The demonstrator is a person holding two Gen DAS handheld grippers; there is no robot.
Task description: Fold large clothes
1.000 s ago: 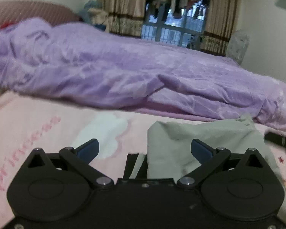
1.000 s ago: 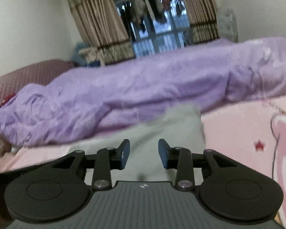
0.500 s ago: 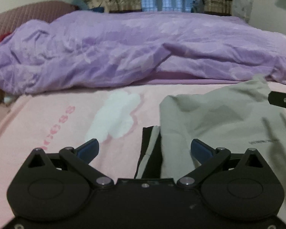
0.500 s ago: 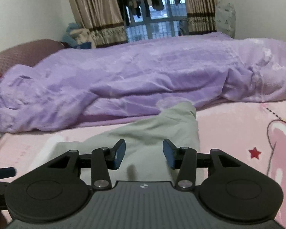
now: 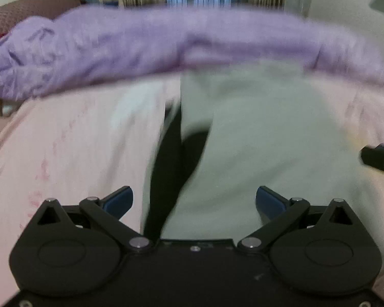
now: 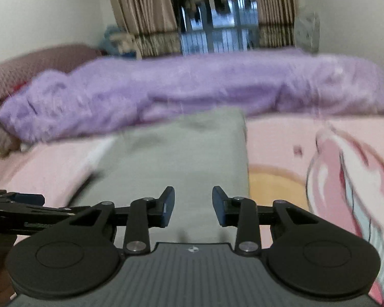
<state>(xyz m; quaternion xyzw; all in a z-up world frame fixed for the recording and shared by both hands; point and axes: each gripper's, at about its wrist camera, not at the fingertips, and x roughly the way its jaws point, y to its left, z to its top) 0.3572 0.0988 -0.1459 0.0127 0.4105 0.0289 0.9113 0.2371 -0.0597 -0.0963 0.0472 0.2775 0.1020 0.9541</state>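
Tilting down toward the bed: both views now take in more of the pale grey-green cotton garment (image 5: pixel 263 138) than half a second ago, and motion blur smears the scene. Garment lies flat on the pink cartoon-print bedsheet (image 5: pixel 71 148), dark lining exposed at its 9 o'clock edge. Left gripper (image 5: pixel 194 202) spread wide, holding nothing; right gripper (image 6: pixel 193 208) part-open, also empty, over the cloth's 6 o'clock hem. Crumpled purple quilt (image 6: pixel 192 87) at 12 o'clock. Judgement: descent toward a first grasp; folding not begun.
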